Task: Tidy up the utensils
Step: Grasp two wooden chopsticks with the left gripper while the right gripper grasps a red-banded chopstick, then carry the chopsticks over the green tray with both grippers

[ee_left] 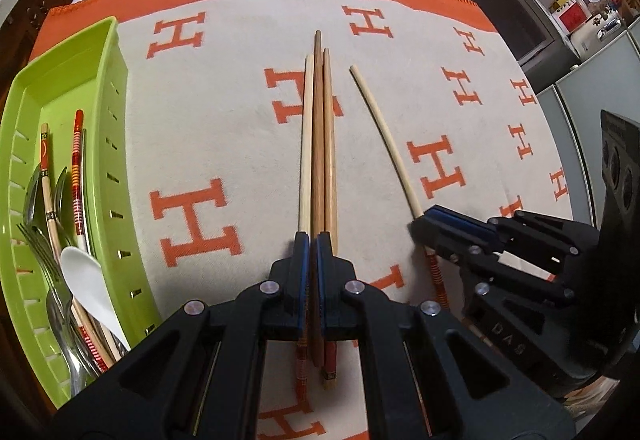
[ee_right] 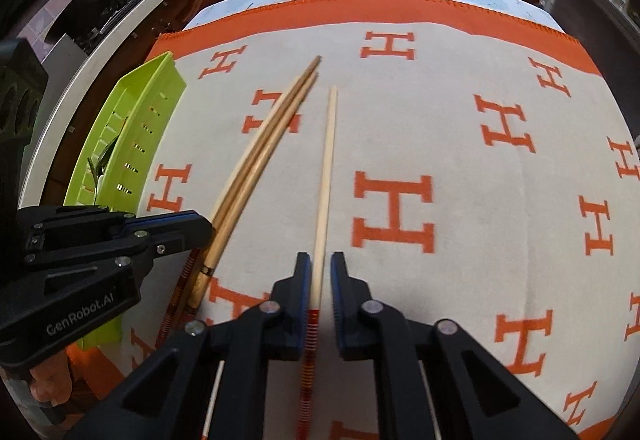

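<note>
Closed on a dark wooden chopstick (ee_left: 319,144), left gripper (ee_left: 313,240), at lower centre of the left wrist view; flanked by two paler chopsticks (ee_left: 305,144) lying touching it on the H-patterned cloth (ee_left: 224,112) over the tabletop, long axes running straight up the frame; parted around a single pale chopstick (ee_right: 325,180), right gripper (ee_right: 320,264), jaws just clear of its shaft above the striped red handle, not yet clamped; likewise pointing up the frame, dead ahead; at far left, green tray (ee_left: 116,108), already holding forks, spoons, chopsticks; likely destination, nearer the left gripper.
</note>
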Tool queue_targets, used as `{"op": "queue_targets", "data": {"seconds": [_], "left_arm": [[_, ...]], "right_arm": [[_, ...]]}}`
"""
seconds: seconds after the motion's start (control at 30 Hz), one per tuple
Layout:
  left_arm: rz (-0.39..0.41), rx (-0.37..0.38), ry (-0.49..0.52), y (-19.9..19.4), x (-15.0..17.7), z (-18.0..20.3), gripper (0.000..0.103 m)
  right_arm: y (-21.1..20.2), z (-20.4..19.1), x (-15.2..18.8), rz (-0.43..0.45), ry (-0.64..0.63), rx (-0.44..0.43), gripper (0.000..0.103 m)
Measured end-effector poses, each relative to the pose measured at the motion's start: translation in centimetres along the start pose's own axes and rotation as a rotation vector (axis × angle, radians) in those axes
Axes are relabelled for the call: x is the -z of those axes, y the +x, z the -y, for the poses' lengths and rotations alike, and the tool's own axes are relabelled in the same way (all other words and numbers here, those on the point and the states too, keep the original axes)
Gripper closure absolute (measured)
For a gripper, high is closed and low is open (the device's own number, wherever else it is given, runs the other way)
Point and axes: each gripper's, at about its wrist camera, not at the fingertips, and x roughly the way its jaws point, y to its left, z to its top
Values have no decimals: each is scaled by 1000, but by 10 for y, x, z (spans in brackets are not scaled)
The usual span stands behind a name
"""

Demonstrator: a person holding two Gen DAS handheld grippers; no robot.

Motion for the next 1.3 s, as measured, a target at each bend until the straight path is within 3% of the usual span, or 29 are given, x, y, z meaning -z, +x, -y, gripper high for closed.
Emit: {"op": "queue_targets", "data": {"seconds": [0.5, 0.57, 0.6, 0.67, 0.87, 0.93, 1.0, 1.3], "left_arm": [[-29, -56, 69, 9, -18, 11, 99], [-33, -85, 60, 11, -22, 8, 76], [-39, -111, 48, 13, -23, 5, 59], [-39, -110, 38, 16, -24, -1, 54], [-22, -115, 70, 16, -23, 1, 59], [-20, -126, 85, 16, -23, 5, 84], [-12, -157, 100, 16, -20, 7, 91], [-37, -39, 15, 11, -15, -10, 93]], "right_arm": [[-5, 19, 6, -5, 61, -26, 96], [-5, 19, 6, -5, 62, -28, 96], [-5, 20, 7, -5, 64, -30, 96], [-5, 22, 8, -5, 68, -34, 96], [-6, 23, 9, -2, 75, -47, 96], [-6, 24, 9, -1, 73, -45, 96], [-5, 24, 8, -1, 75, -49, 96], [-5, 26, 9, 0, 81, -58, 96]]}}
